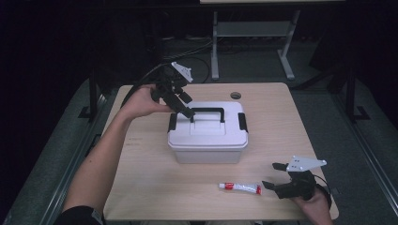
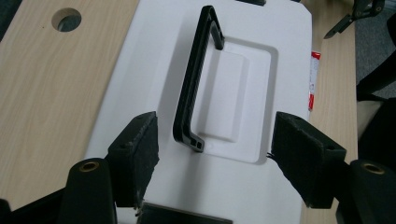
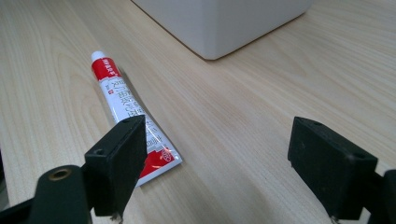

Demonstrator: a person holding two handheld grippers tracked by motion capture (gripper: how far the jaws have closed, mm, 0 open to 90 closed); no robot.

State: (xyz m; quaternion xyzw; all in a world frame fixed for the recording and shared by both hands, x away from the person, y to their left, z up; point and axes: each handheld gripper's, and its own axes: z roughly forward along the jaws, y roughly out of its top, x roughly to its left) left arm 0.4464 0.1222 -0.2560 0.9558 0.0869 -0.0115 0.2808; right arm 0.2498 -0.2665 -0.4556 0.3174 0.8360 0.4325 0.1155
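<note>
From the high view, the left gripper [image 1: 187, 111] hangs over the lid of the white storage box [image 1: 208, 140], its jaws spread and empty just beside the near-left end of the black handle [image 1: 209, 112]. That handle stands raised off the lid, which is likely why the gripper comes in from above: an upright bar offers something to pinch. The right gripper [image 1: 277, 176] rests low at the table [image 1: 150, 187] front edge, released, its tips just beside the crimped end of the red and white tube [image 1: 240, 188], probably waiting its turn.

In the left gripper view, the handle [image 2: 191, 93] lies between the two pads [image 2: 136, 149], neither touching it; the box is closed.

In the right gripper view, the tube [image 3: 130, 112] lies flat on the wood, its tail by one pad [image 3: 119, 158], nothing clamped, with the box corner [image 3: 219, 23] beyond.
</note>
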